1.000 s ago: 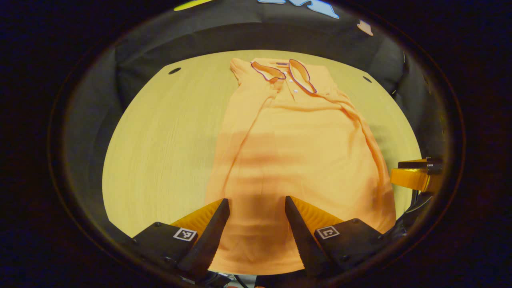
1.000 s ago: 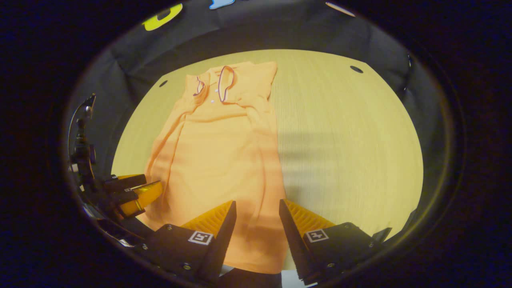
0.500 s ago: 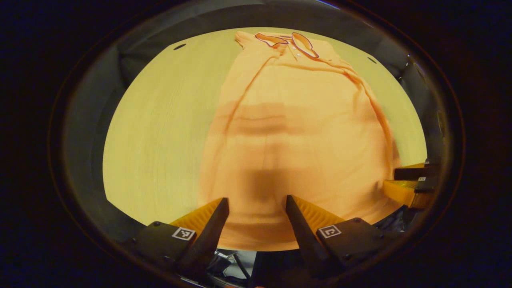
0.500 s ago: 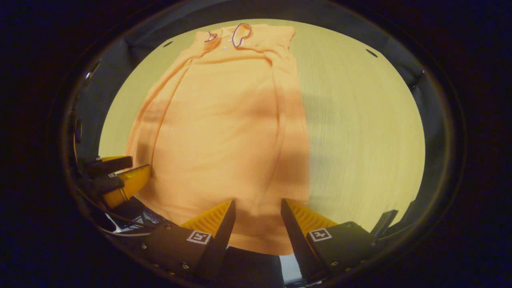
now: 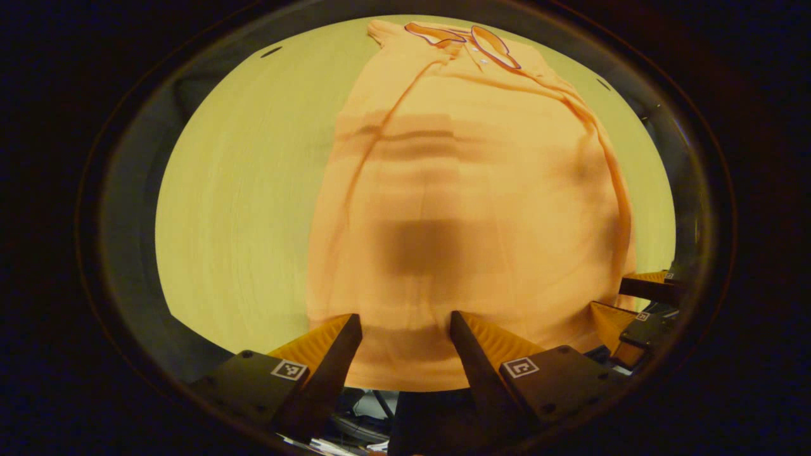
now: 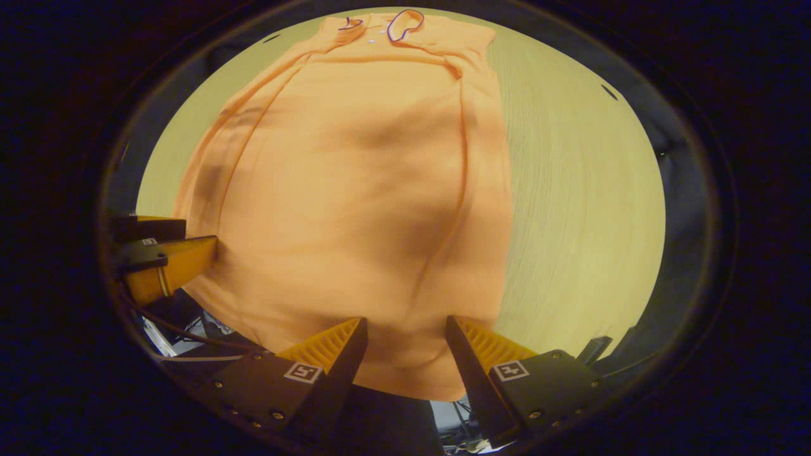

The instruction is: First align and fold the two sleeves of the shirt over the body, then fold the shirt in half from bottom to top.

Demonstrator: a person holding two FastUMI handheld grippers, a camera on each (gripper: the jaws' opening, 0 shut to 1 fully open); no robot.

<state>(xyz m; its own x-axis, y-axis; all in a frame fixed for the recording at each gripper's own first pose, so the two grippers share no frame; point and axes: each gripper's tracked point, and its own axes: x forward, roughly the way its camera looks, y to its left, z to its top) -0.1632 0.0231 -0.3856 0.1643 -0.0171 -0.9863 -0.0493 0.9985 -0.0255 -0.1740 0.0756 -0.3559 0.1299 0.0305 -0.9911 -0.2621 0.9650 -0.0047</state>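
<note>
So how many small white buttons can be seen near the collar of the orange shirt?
2 in the right gripper view, both faint: one button between the collar flaps, another just above it. More may be hidden.

Both cameras sit low at the shirt's (image 5: 462, 209) hem, looking up its length toward the collar (image 5: 466, 44). The left gripper view hangs close over the hem's left part, the right gripper view over its right part (image 6: 380, 209). They share the whole shirt and the counter (image 5: 241, 190) around it; each catches the other claw at the hem's far corner.
</note>
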